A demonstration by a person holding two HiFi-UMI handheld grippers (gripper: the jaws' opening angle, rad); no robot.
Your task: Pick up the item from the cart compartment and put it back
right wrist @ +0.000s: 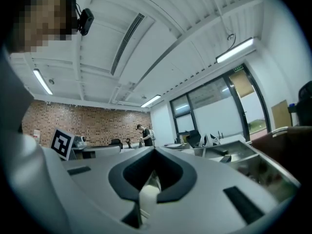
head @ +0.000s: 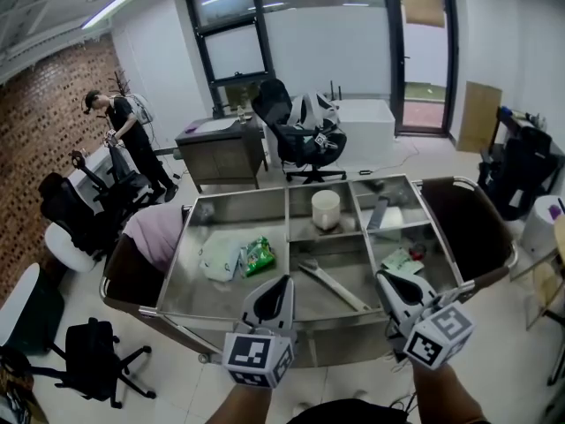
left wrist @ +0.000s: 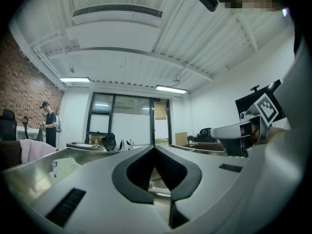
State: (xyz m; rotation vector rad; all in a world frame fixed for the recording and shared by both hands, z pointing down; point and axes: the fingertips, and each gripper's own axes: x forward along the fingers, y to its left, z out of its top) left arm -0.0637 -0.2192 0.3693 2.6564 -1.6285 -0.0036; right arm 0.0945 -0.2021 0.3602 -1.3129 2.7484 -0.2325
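- Bright office room: brick wall point(head: 35, 113) on the left, glass doors point(head: 353, 42) at the back, pale floor.
- Head view: steel cart point(head: 265, 203) mid-room, split into compartments.
- Left compartment: white bag point(head: 218, 259) and green packet point(head: 259, 256), side by side and touching.
- Middle rear compartment: white cup point(head: 325, 208), upright.
- Middle front compartment: long metal tool point(head: 331, 285), lying diagonally.
- Right front compartment: small green-and-white packet point(head: 402, 259).
- Every item down in its compartment, none lifted.
- Pink cloth point(head: 154, 232) at the cart's left end, black office chair point(head: 296, 131) behind the cart, person point(head: 132, 140) standing far left by the brick wall.
- Left gripper point(head: 281, 281) and right gripper point(head: 384, 276) above the cart's near rim, pointing away over the compartments, marker cubes nearest the camera.
- Left gripper view: jaws clenched tip to tip point(left wrist: 155, 147), nothing pinched; white bag low on the left, right gripper off to the right.
- Right gripper view: jaws clenched tip to tip point(right wrist: 155, 150), nothing gripped; an unidentifiable pale shape in the slot below the tips; cart compartments to the right, marker cube point(right wrist: 62, 144) on the left.
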